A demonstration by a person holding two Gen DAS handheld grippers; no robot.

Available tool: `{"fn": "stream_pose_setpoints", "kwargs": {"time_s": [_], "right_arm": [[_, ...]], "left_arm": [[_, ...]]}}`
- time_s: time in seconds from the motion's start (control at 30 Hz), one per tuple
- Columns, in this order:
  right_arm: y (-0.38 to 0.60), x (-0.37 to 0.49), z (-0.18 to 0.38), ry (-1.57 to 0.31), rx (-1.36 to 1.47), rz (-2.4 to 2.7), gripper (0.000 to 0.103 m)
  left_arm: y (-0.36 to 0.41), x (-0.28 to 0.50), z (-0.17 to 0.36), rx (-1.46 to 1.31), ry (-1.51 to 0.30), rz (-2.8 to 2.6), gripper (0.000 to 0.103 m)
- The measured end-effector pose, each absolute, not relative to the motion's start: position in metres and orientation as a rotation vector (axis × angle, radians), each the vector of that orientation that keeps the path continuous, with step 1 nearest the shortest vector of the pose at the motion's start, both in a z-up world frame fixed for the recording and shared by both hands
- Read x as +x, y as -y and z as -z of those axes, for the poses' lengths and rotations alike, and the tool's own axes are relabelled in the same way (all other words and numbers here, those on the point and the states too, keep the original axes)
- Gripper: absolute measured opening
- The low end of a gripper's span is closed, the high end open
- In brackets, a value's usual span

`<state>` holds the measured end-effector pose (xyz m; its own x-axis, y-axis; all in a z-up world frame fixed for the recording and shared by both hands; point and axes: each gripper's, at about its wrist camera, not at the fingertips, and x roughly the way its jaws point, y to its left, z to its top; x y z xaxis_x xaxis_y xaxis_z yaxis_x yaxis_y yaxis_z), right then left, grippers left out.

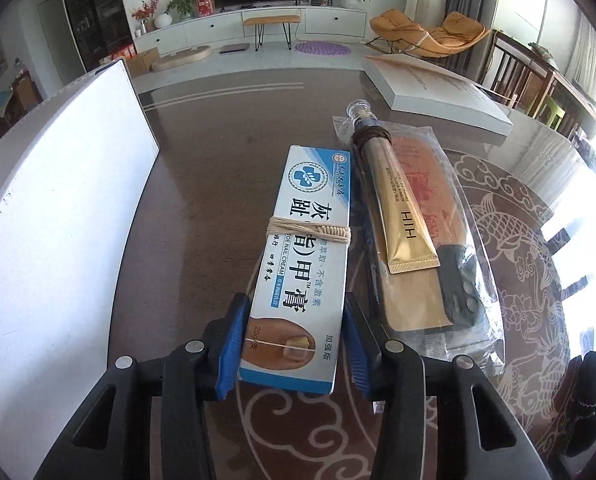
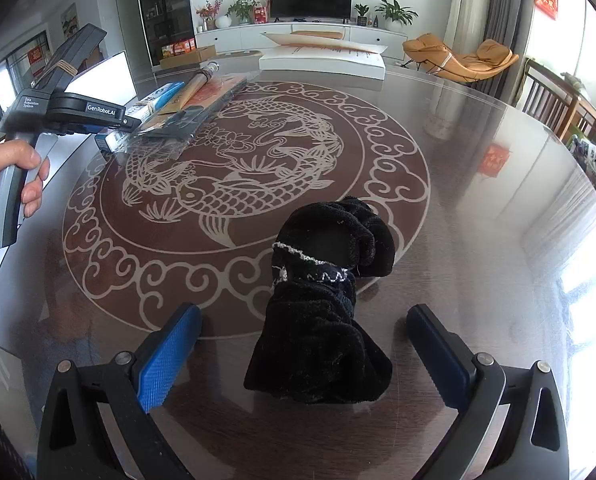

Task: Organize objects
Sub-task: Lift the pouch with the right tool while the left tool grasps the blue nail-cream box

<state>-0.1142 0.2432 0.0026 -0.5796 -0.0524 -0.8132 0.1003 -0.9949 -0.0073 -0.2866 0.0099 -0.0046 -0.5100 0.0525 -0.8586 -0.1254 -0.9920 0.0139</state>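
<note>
My left gripper is shut on the near end of a blue and white nail cream box with a rubber band around its middle. The box lies beside a gold tube that rests on a clear plastic bag holding a comb. In the right wrist view the box, the tube and the bag sit at the far left, next to the hand-held left gripper body. My right gripper is open, its jaws on either side of a bundled black cloth on the glass table.
A white board stands at the left of the table. A large white book lies at the far side, also in the right wrist view. The round glass table has a fish pattern. Wooden chairs stand at the right.
</note>
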Motion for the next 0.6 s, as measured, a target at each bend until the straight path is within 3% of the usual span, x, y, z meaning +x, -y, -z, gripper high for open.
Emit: {"fn": "stream_pose_setpoints", "kwargs": {"time_s": [0.17, 0.5, 0.53, 0.57, 0.6], "right_arm": [[-0.243, -0.114, -0.003, -0.080, 1.396, 2.717, 0.103], [-0.243, -0.114, -0.003, -0.080, 1.396, 2.717, 0.103], [-0.243, -0.114, -0.003, -0.080, 1.396, 2.717, 0.102], [-0.243, -0.114, -0.003, -0.080, 1.396, 2.717, 0.102], [-0.243, -0.114, -0.003, -0.080, 1.396, 2.717, 0.103]], "left_arm": [[-0.002, -0.248, 0.003, -1.468, -0.102, -2.659, 0.041], [0.005, -0.082, 0.002, -1.438, -0.124, -2.621, 0.043], [0.006, -0.075, 0.002, -1.442, -0.109, -2.610, 0.045], [0.007, -0.073, 0.001, -1.452, -0.088, -2.593, 0.059], [0.007, -0.075, 0.002, -1.469, -0.066, -2.570, 0.079]]}}
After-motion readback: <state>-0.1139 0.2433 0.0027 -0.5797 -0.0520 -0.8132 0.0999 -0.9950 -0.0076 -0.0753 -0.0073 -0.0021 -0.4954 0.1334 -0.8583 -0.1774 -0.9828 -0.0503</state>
